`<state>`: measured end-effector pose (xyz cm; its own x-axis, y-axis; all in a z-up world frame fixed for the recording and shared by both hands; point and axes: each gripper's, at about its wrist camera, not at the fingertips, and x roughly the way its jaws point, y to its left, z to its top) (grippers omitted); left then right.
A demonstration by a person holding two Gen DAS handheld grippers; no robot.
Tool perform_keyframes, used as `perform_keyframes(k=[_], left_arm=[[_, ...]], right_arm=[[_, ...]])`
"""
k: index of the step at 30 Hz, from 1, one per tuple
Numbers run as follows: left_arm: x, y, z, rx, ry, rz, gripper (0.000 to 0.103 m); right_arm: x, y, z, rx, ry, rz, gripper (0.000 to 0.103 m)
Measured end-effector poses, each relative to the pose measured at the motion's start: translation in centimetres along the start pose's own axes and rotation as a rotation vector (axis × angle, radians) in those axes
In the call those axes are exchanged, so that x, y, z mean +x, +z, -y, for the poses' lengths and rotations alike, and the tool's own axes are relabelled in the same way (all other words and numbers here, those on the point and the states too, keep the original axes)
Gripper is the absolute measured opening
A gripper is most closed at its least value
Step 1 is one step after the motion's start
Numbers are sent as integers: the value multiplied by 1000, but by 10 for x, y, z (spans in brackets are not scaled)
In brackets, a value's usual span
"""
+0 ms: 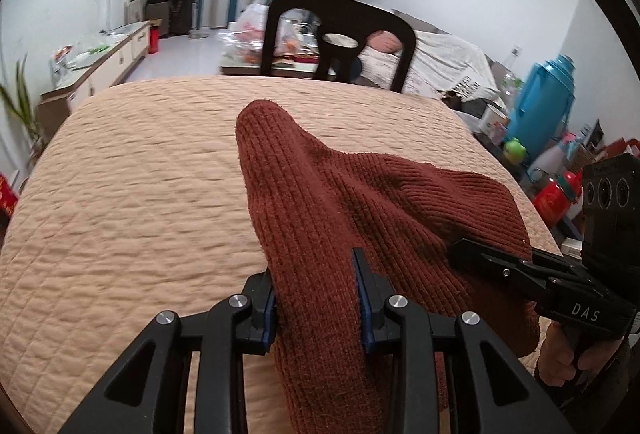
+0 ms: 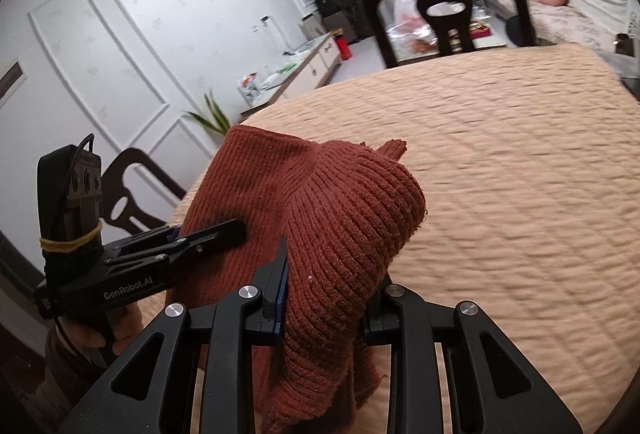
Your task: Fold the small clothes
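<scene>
Left wrist view: my left gripper (image 1: pixel 316 298) is clamped on a thick bunch of the rust-red ribbed knit garment (image 1: pixel 320 194), blue pads pressing the fabric from both sides. The cloth rises from my jaws toward twelve o'clock, peaks in a rounded corner, then drapes down toward three o'clock, where my right gripper (image 1: pixel 472 254) bites into its other edge. Beneath lies the beige quilted table cover (image 1: pixel 140 174), and a black chair (image 1: pixel 340 34) stands beyond the far edge at twelve o'clock. A teal thermos (image 1: pixel 548 102) sits off at two o'clock, well clear.

Right wrist view: the right gripper (image 2: pixel 324 298) holds a gathered fold of the same knit (image 2: pixel 352 202), jaws narrow and full of cloth. The left gripper (image 2: pixel 216 234) shows at nine o'clock, closed on the flatter panel, with a hand (image 2: pixel 96 334) on its handle.

I judge the step to be carrying the lifted edge over toward twelve o'clock to lay the fold. To do it well I should keep both grips level and evenly spread (the middle sags between them), hold the span taut, travel both hands together, and set the edge down squarely before loosening either jaw.
</scene>
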<state>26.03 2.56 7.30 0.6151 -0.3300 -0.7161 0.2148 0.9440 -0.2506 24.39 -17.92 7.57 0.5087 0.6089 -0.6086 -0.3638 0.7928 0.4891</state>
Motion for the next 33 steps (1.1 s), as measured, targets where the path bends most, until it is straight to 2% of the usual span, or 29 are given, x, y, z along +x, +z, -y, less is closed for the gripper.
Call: perform_keyframes(k=[15, 22, 26, 30, 33], left_arm=[[-38, -13, -109, -118, 128, 18, 34], [-38, -15, -138, -145, 151, 15, 34], [-32, -22, -151, -155, 149, -6, 35], [-28, -28, -159, -161, 153, -15, 40], [-30, -31, -162, -160, 185, -7, 55]], right_arm=[[79, 0, -76, -33, 133, -88, 27], [104, -2, -101, -51, 142, -117, 27], [116, -5, -105, -56, 110, -136, 27], [121, -9, -102, -61, 66, -147, 28], [119, -11, -101, -59, 42, -141, 32]])
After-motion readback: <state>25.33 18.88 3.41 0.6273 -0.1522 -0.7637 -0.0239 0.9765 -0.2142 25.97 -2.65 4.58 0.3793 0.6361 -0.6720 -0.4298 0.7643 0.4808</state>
